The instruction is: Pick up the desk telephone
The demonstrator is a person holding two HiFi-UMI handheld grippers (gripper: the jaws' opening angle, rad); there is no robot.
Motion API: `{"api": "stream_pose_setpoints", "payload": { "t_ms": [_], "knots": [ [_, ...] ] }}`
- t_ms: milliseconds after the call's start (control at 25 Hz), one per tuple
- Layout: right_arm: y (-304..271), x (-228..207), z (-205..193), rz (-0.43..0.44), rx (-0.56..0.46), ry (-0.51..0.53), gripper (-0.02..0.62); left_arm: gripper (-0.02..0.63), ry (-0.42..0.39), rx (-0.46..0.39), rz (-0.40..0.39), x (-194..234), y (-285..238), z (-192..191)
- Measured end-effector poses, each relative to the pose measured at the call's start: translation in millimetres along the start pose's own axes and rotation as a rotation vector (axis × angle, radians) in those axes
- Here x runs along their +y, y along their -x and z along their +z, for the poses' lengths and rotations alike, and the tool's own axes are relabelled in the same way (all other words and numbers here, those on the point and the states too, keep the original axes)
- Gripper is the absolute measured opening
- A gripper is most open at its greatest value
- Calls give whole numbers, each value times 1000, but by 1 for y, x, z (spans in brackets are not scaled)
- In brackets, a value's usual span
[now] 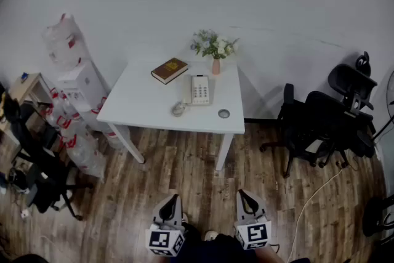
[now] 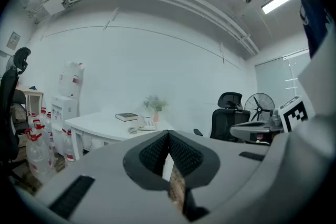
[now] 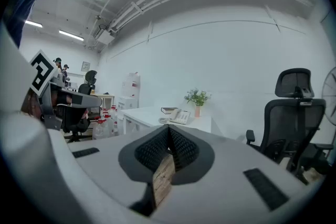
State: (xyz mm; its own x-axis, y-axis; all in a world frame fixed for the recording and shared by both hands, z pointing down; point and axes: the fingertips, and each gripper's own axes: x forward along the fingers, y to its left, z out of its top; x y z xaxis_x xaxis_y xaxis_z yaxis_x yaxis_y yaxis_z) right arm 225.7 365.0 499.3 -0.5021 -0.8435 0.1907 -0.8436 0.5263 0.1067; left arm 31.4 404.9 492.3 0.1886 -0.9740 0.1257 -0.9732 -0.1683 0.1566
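Along the bottom edge of the head view: left gripper (image 1: 176,198) and right gripper (image 1: 241,193) side by side over the wood floor (image 1: 184,163). Fingers of each are pressed together, nothing between them. Phone (image 1: 199,90) is well ahead of both sets of fingertips, flat on the white table (image 1: 141,105), roughly between the two finger lines. Coiled cord (image 1: 178,109) at its near left corner. Book (image 1: 169,70) lies beyond and left of the phone; vase (image 1: 216,64) with flowers beyond and right of it, by the wall. Small round disc (image 1: 223,113) near the table's front edge, right of the phone. Black chairs (image 1: 320,123) far right of the right fingers; water dispenser (image 1: 79,86) far left of the left fingers.

Left gripper view: pads meet, tips touching, empty. A strip of floor shows through the slit below them. Table well beyond the tips and to their left. Phone appears just above and left of the closed tips, book left of it, vase behind. Chair (image 2: 228,113) and fan (image 2: 260,107) right of the fingers; right gripper's marker cube (image 2: 295,113) at the far right.

Right gripper view: pads closed on each other, nothing held. Phone straight past the tips, slightly right, well apart from them, on the table. Book left of it, vase right. Chair stands right of the fingers.
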Motion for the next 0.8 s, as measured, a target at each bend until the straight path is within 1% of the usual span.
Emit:
{"api": "stream_pose_setpoints", "payload": {
  "t_ms": [80,240,360,480,560,800],
  "knots": [
    [-3,-4,1,-13,-3,-3,21,16,-1,-10,8,6,-3,3],
    [-13,-8,8,-43,-23,-2,21,16,-34,-19,6,19,-11,6],
    [-24,-5,19,-53,-49,8,21,16,-15,-11,3,32,-20,9],
    [-35,1,22,-62,-46,27,23,17,-31,-13,-21,40,-30,11],
    [-42,4,23,-71,-37,13,23,15,-38,-17,-39,47,-38,14],
    [-77,18,25,-100,-23,0,23,16,-17,3,-77,82,-67,16]
  ]
}}
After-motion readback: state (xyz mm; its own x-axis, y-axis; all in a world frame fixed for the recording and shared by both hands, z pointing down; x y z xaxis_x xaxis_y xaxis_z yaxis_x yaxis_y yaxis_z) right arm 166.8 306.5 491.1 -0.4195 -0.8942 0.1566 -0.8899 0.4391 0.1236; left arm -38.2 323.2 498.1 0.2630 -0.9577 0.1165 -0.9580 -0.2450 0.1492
